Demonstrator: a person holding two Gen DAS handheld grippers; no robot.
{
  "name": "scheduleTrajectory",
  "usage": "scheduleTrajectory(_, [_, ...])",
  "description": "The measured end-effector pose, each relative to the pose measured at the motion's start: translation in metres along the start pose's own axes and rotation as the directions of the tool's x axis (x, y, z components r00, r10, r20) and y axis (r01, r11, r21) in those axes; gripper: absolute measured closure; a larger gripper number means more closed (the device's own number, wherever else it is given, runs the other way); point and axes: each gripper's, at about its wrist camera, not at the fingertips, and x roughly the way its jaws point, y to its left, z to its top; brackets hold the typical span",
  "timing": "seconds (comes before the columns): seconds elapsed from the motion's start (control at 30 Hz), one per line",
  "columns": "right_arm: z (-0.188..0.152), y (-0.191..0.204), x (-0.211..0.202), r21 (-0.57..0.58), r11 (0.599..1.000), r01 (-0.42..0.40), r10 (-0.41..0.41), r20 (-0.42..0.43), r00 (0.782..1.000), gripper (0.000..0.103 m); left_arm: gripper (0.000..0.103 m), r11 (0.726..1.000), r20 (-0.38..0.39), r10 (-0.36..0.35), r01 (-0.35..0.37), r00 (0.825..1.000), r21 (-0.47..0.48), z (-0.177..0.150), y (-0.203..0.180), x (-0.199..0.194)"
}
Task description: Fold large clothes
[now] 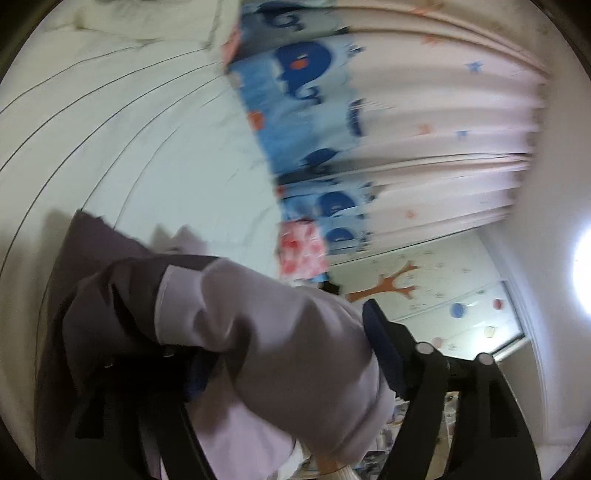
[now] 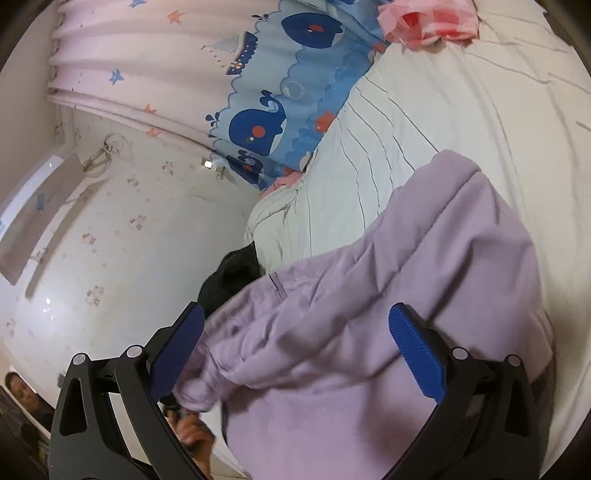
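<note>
A large lilac garment (image 2: pixel 406 280) lies bunched on a white bed with thin dark stripes (image 2: pixel 424 110). My right gripper (image 2: pixel 295 332) is open, its blue pads (image 2: pixel 417 354) spread wide over the garment's near edge, holding nothing. In the left wrist view the same lilac garment (image 1: pixel 288 339) fills the space between the fingers of my left gripper (image 1: pixel 291 354), draped over the left finger; the jaws stand wide and whether they clamp the cloth is hidden. A darker grey-purple part (image 1: pixel 88 295) hangs at the left.
A blue whale-print curtain (image 2: pixel 280 110) and pink curtain (image 1: pixel 443 122) hang beside the bed. A pink cloth (image 2: pixel 432 18) lies on the far bed. A dark item (image 2: pixel 229 280) sits at the bed's edge by a patterned wall (image 2: pixel 129 240). A bright lamp (image 1: pixel 583 280) glares.
</note>
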Motion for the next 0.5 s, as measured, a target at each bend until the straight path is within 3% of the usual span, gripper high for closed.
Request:
scheduleTrajectory(0.1, [-0.009,0.011,-0.008,-0.067,0.997,0.047,-0.048,-0.018,0.999,0.006,0.029,0.976,-0.018,0.122,-0.116,0.992,0.185,-0.02,-0.028,0.001])
scheduleTrajectory(0.17, [-0.014,0.02,-0.003,-0.125,0.988,0.085,-0.092,-0.043,0.995,0.006,0.028,0.951,-0.021,0.18,-0.169,0.983,0.257,-0.033,-0.037,0.001])
scheduleTrajectory(0.2, [-0.017,0.024,-0.002,-0.148,0.983,0.107,-0.116,-0.054,0.992,0.006,0.028,0.952,-0.002,0.188,-0.182,0.982,0.245,-0.033,-0.035,-0.002])
scheduleTrajectory(0.27, [-0.022,0.027,0.009,-0.187,0.968,0.166,-0.185,-0.086,0.979,0.006,0.028,0.987,0.024,0.144,-0.146,0.989,0.067,-0.018,-0.009,-0.011])
scheduleTrajectory(0.3, [-0.024,0.027,0.013,-0.194,0.964,0.181,-0.202,-0.095,0.975,0.006,0.027,0.992,0.025,0.109,-0.107,0.994,-0.065,-0.006,0.012,-0.013])
scheduleTrajectory(0.33, [-0.027,0.024,0.016,-0.199,0.961,0.191,-0.214,-0.103,0.971,0.006,0.023,0.987,-0.002,0.096,-0.096,0.995,-0.129,0.003,0.026,-0.009])
scheduleTrajectory(0.4, [-0.028,0.02,0.024,-0.187,0.958,0.217,-0.24,-0.109,0.965,0.006,0.023,0.978,-0.066,0.149,-0.157,0.987,-0.14,0.026,0.036,0.004])
scheduleTrajectory(0.43, [-0.028,0.017,0.027,-0.18,0.957,0.228,-0.25,-0.112,0.962,0.006,0.023,0.981,-0.065,0.129,-0.137,0.989,-0.14,0.029,0.034,0.003])
scheduleTrajectory(0.5, [-0.028,0.012,0.033,-0.181,0.952,0.245,-0.269,-0.122,0.955,0.006,0.023,0.996,-0.043,-0.007,0.003,0.999,-0.084,0.031,0.015,-0.005])
